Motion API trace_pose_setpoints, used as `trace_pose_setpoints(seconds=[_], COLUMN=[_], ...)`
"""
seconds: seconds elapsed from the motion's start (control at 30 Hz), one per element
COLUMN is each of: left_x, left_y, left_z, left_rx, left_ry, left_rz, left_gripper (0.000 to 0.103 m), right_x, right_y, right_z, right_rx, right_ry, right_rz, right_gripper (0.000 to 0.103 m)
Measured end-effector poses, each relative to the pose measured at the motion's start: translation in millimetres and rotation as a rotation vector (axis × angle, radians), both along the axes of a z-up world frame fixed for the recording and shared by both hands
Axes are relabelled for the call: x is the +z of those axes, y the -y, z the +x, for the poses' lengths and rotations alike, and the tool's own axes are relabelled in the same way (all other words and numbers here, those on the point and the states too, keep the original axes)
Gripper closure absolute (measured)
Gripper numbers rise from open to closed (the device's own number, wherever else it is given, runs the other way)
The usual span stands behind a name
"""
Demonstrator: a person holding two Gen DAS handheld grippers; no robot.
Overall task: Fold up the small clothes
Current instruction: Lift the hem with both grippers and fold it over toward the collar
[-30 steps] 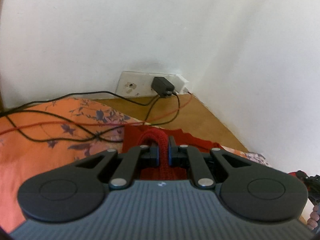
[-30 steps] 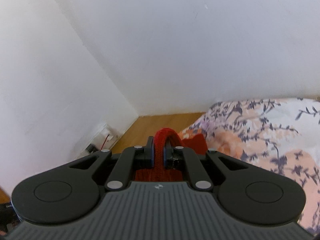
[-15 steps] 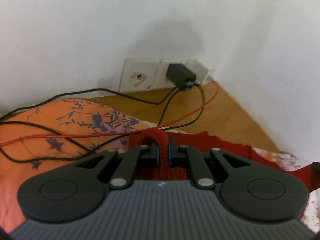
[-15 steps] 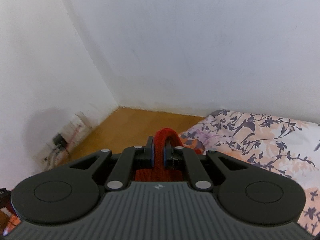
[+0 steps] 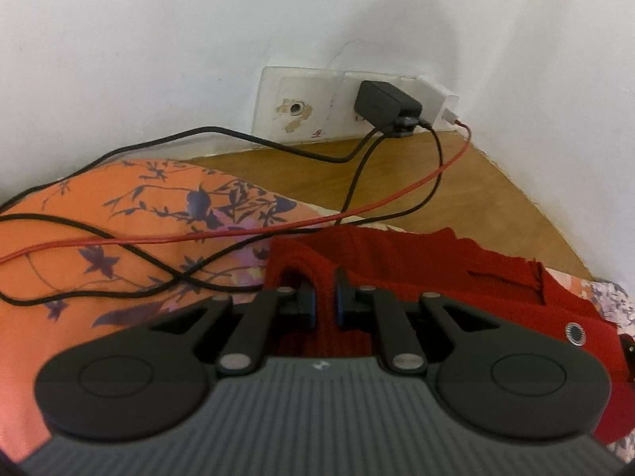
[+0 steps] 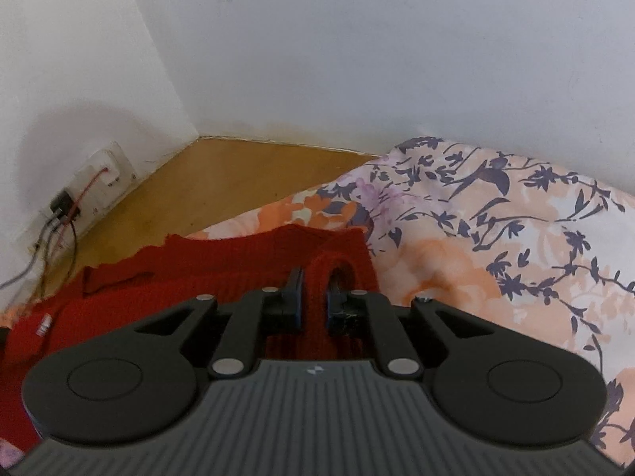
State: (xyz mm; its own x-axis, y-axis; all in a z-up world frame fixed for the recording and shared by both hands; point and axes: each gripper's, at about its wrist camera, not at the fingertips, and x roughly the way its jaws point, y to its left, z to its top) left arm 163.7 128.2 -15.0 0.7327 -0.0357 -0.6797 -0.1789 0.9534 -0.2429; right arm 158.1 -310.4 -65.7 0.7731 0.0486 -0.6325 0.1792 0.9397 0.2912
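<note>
Both tongs are pinching the same red knitted garment (image 5: 416,254), which lies spread on a flowered bedcover (image 5: 99,206) near the corner of the room. The left gripper (image 5: 322,297) has its jaws pressed onto a raised ridge of the knit at the garment's left edge, and the right gripper (image 6: 313,297) clamps a similar loop of fabric at the garment's right edge (image 6: 222,261). The cloth between them sags low over the bedcover, with its far edge reaching toward the wooden floor (image 5: 456,182). My judgement is that a fold is under way, with the two held corners about to be carried or laid down. Several things could spoil it. Black cables (image 5: 166,273) and a red cable (image 5: 238,232) cross the bedcover just beside the left gripper and run to a charger (image 5: 383,105) plugged into a wall socket (image 5: 301,109); a sweep to the left could snag them or drag them under the fold. The knit is thick and stretchy, so uneven pulling between the two grippers could skew the edges. Each grip holds only a narrow ridge of cloth, which might slip free if the garment is tugged hard. The far edge could also slide off the bedcover onto the floor.
</note>
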Motion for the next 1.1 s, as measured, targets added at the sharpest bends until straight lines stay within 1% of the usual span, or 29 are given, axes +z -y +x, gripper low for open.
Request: trace_pose_setpoints(seconds=[0.03, 0.1, 0.17, 0.23, 0.3, 0.4, 0.47, 0.5, 0.53, 0.57, 0.6, 0.63, 0.77, 0.87, 0.97, 1.1], left_x=[3, 8, 12, 14, 12, 5, 0, -2, -2, -2, -1, 1, 14, 18, 16, 6], left_y=[-1, -1, -3, -3, -2, 0, 1, 2, 3, 4, 5, 5, 3, 2, 4, 9], left_z=[-3, -9, -16, -21, -23, -21, -18, -17, -16, -15, -13, -12, -4, 9, 24, 42], left_rx=[-0.006, -0.008, -0.018, -0.028, -0.04, -0.044, -0.039, -0.041, -0.043, -0.046, -0.046, -0.044, -0.008, 0.009, 0.016, 0.013], left_ry=[0.002, 0.005, 0.014, 0.012, 0.0, -0.027, -0.033, -0.03, -0.029, -0.026, -0.02, -0.008, 0.042, 0.045, 0.036, 0.006], left_rz=[-0.01, -0.029, -0.06, -0.084, -0.099, -0.128, -0.147, -0.153, -0.151, -0.148, -0.145, -0.145, -0.148, -0.153, -0.135, -0.092], left_gripper=[0.089, 0.078, 0.074, 0.074, 0.073, 0.073, 0.075, 0.077, 0.081, 0.094, 0.094, 0.094, 0.095, 0.095, 0.095, 0.095], right_x=[3, 9, 15, 18, 21, 17, 15, 15, 16, 17, 19, 22, 39, 45, 42, 27], right_y=[3, 7, 11, 15, 16, 15, 12, 10, 8, 7, 7, 7, 6, 3, -1, -7], right_z=[0, -2, -8, -12, -15, -17, -18, -18, -18, -17, -16, -15, -5, 12, 32, 53], right_rx=[0.001, 0.001, 0.009, 0.021, 0.041, 0.074, 0.09, 0.093, 0.093, 0.096, 0.095, 0.094, 0.087, 0.086, 0.081, 0.071], right_ry=[-0.002, -0.007, -0.007, -0.007, -0.013, -0.048, -0.056, -0.052, -0.048, -0.042, -0.035, -0.025, 0.04, 0.056, 0.043, 0.006], right_rz=[0.023, 0.065, 0.109, 0.157, 0.196, 0.249, 0.261, 0.252, 0.241, 0.237, 0.238, 0.238, 0.227, 0.212, 0.185, 0.157], right_gripper=[0.085, 0.081, 0.073, 0.061, 0.059, 0.059, 0.059, 0.064, 0.079, 0.087, 0.093, 0.096, 0.097, 0.097, 0.097, 0.097])
